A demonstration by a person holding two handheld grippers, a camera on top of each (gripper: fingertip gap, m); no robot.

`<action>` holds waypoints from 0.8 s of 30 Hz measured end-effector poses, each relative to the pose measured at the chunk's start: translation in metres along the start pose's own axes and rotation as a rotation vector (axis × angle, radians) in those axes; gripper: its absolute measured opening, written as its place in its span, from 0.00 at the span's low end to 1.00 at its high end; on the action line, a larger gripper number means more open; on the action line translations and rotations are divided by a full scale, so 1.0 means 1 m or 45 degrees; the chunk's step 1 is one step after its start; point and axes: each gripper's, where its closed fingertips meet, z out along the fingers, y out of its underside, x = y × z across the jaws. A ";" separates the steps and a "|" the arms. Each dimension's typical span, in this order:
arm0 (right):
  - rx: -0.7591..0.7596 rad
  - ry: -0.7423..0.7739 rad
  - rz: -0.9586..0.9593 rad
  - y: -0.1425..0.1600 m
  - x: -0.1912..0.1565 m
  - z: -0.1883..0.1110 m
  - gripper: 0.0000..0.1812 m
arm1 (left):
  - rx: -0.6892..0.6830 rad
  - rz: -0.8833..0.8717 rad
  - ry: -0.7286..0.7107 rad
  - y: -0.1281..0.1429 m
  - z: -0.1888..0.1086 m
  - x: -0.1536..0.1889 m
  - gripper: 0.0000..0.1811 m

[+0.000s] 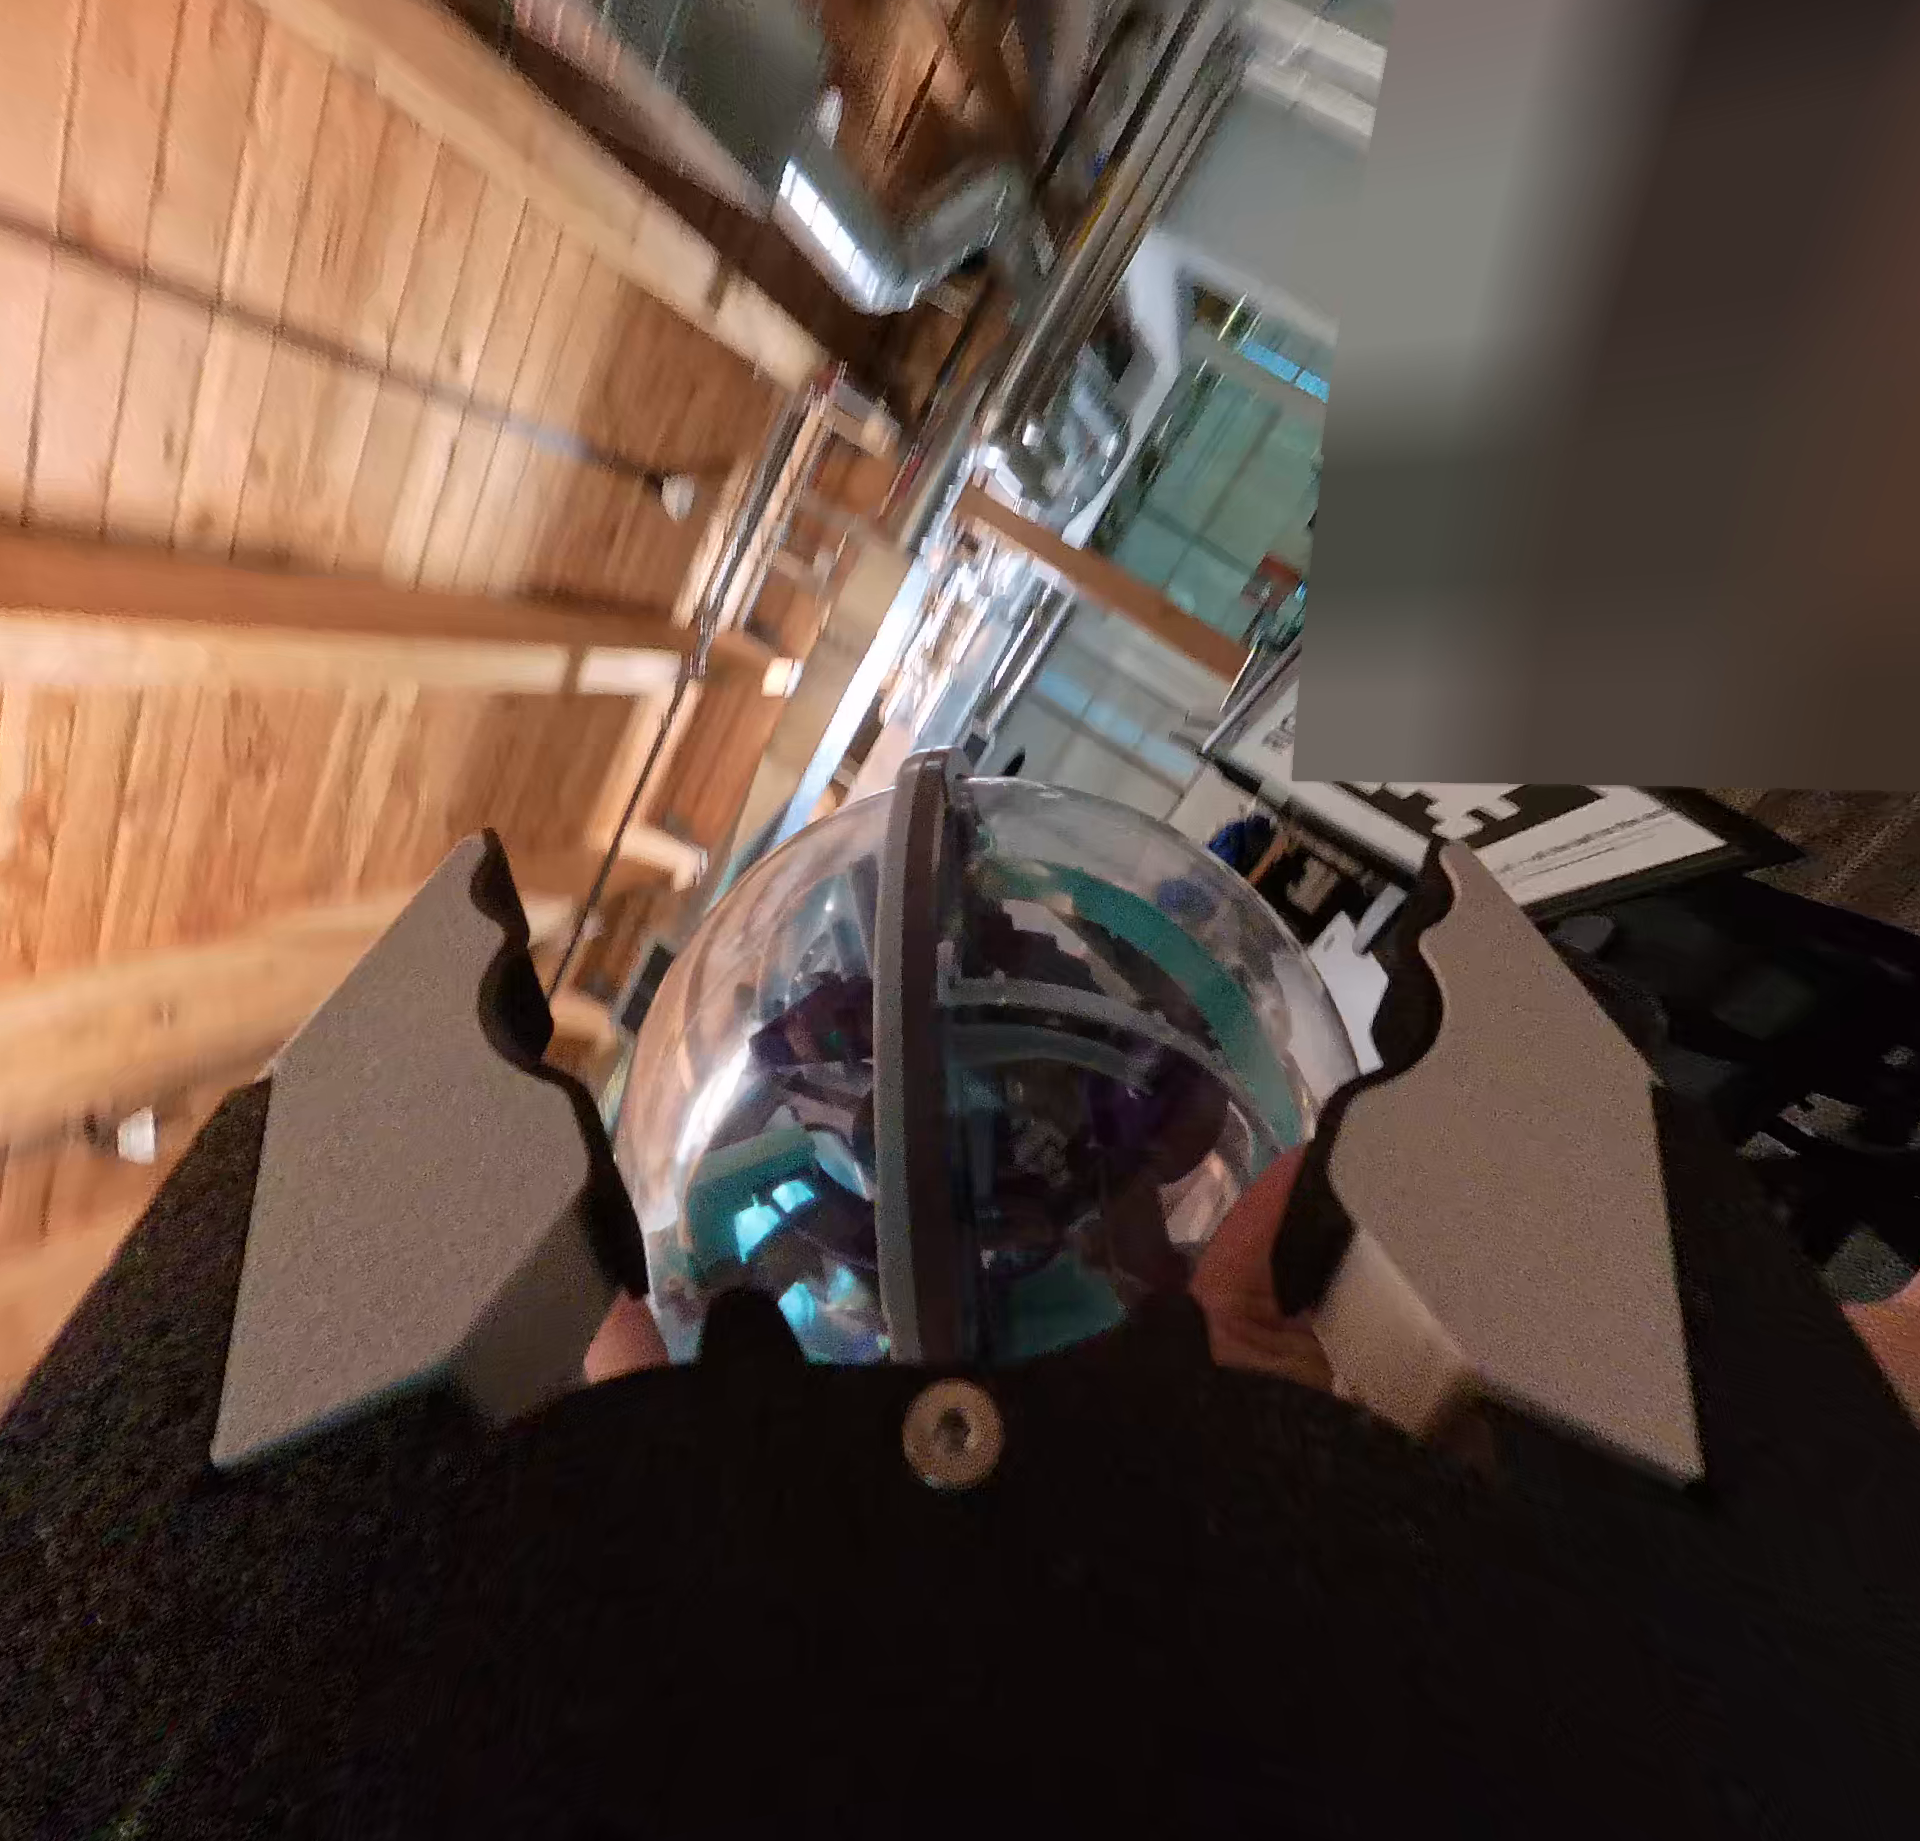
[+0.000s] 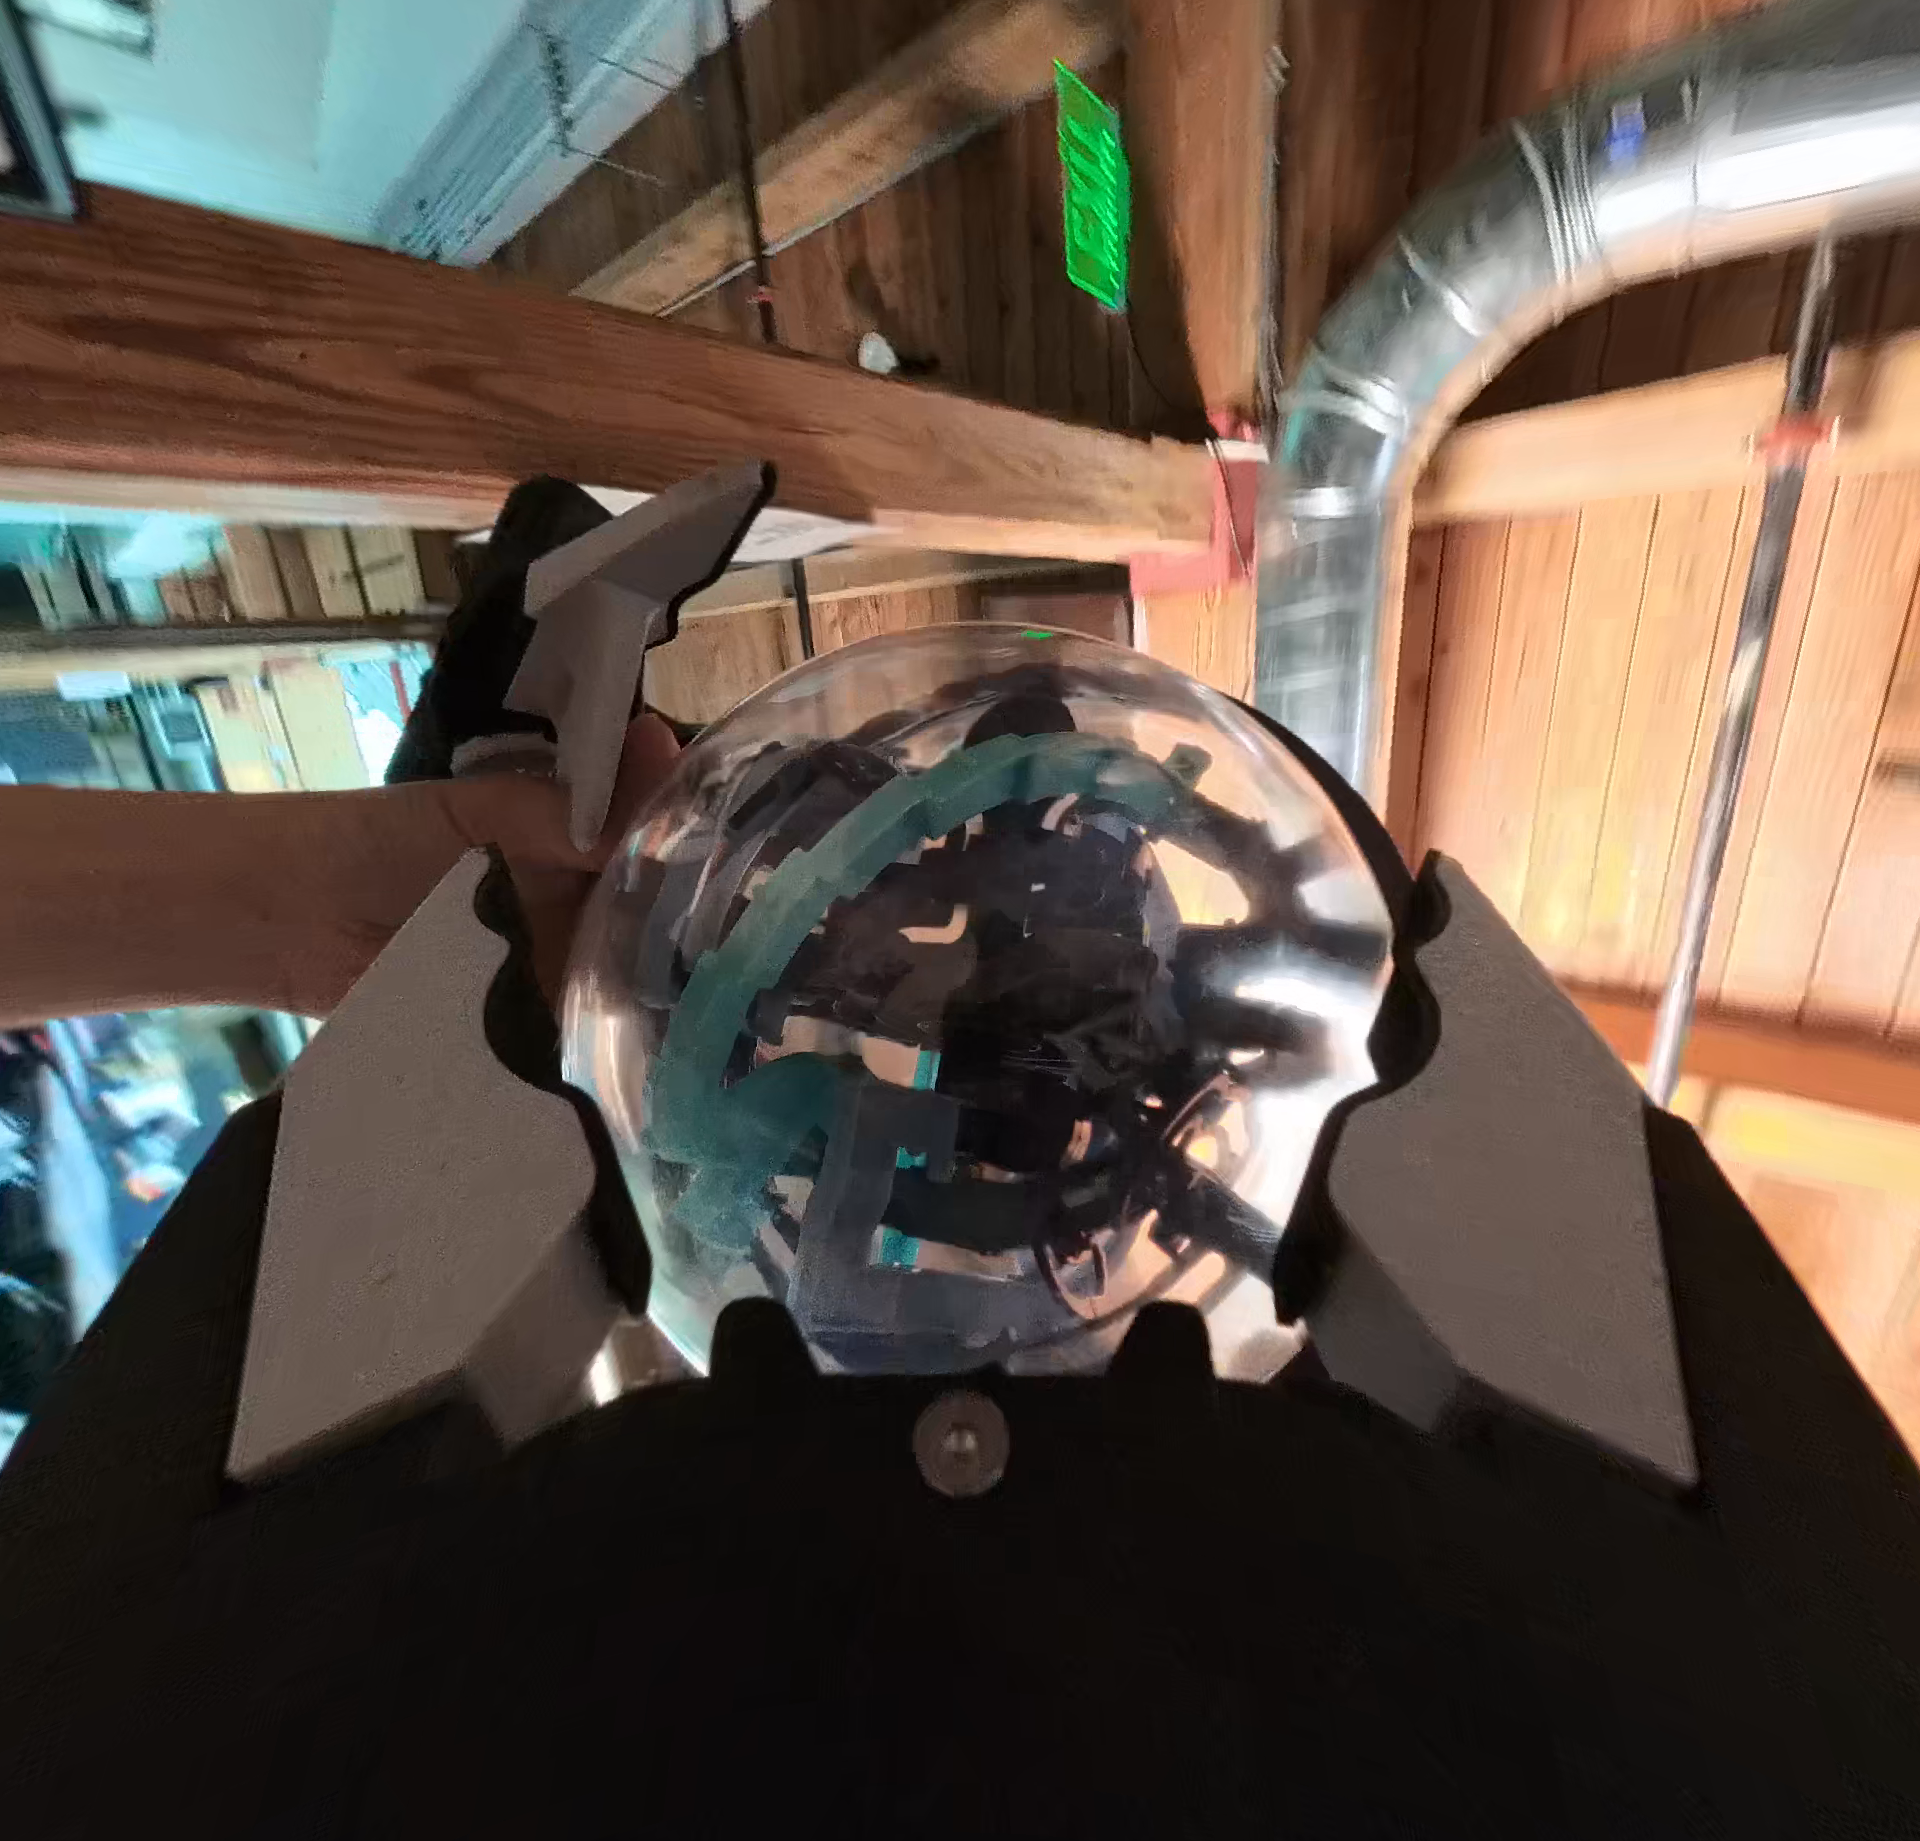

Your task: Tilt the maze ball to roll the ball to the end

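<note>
The left gripper (image 1: 961, 970) is clamped on the maze ball (image 1: 977, 1085) — both grey fingers (image 1: 416, 1168) press the clear shell, whose dark seam band runs up between them. The right gripper (image 2: 961, 970) grips the same maze ball (image 2: 971, 991) from another side, its fingers (image 2: 1496, 1157) wide around the sphere and touching it; teal and dark tracks show inside. The small ball within cannot be made out. Just beyond the right gripper's left finger, a bare forearm (image 2: 208, 898) and the left gripper (image 2: 613, 648) appear — farther out, wooden ceiling beams (image 2: 520, 389) and a silver duct (image 2: 1403, 368).
</note>
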 end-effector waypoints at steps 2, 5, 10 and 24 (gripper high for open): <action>0.011 -0.046 -0.129 -0.014 0.001 0.009 0.87 | 0.085 0.039 0.020 -0.015 0.001 0.006 0.87; -0.048 -0.080 -0.072 -0.001 0.012 0.022 0.87 | 0.114 -0.016 -0.069 -0.015 0.002 -0.014 0.86; -0.046 -0.151 -0.131 -0.009 0.012 0.032 0.87 | 0.195 -0.023 -0.093 -0.029 -0.001 -0.016 0.86; -0.144 -0.271 -0.221 0.003 0.003 0.043 0.87 | 0.352 -0.157 -0.151 -0.031 -0.019 -0.032 0.86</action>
